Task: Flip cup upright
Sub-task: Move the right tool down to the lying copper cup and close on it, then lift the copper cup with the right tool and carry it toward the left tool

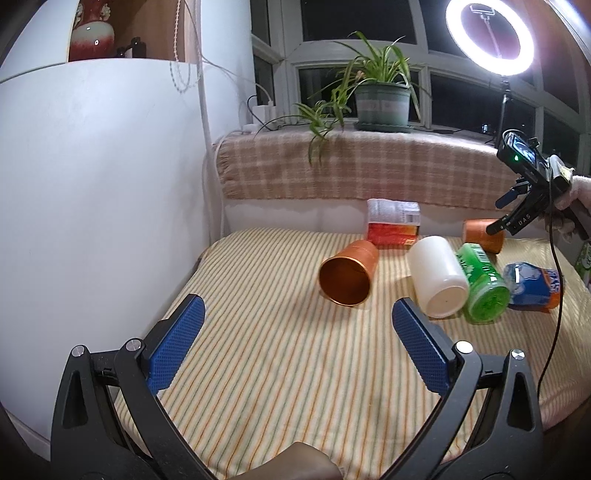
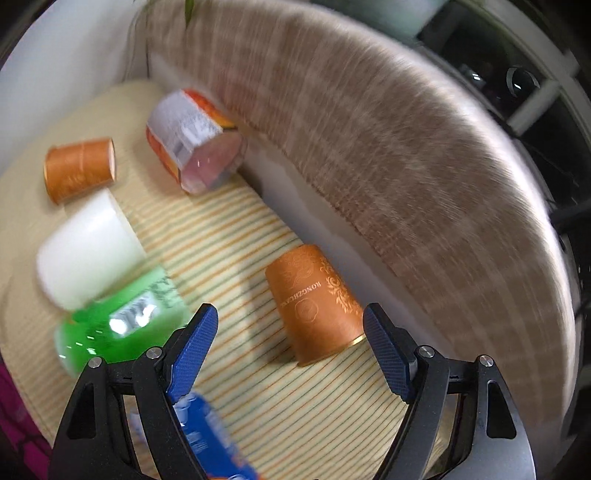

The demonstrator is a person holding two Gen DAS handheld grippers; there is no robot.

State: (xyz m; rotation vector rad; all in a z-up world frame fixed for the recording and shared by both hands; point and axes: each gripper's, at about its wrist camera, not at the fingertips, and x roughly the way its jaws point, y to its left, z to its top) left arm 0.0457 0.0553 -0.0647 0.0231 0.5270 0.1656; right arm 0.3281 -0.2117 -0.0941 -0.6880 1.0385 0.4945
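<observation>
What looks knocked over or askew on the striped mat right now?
Nearly everything: both orange cups lie on their sides, one open toward the left gripper, the other before the open right gripper. The white cup and green bottle also lie toppled.

A ring light (image 1: 489,35) at one o'clock glares white in the sharp left view; the right view is motion-blurred, with fisheye bending both edges.

Bare cloth (image 2: 236,236) lies left of the cup (image 2: 314,302) ahead of the right gripper (image 2: 291,354); the blanket (image 2: 424,166) crowds its right.
</observation>
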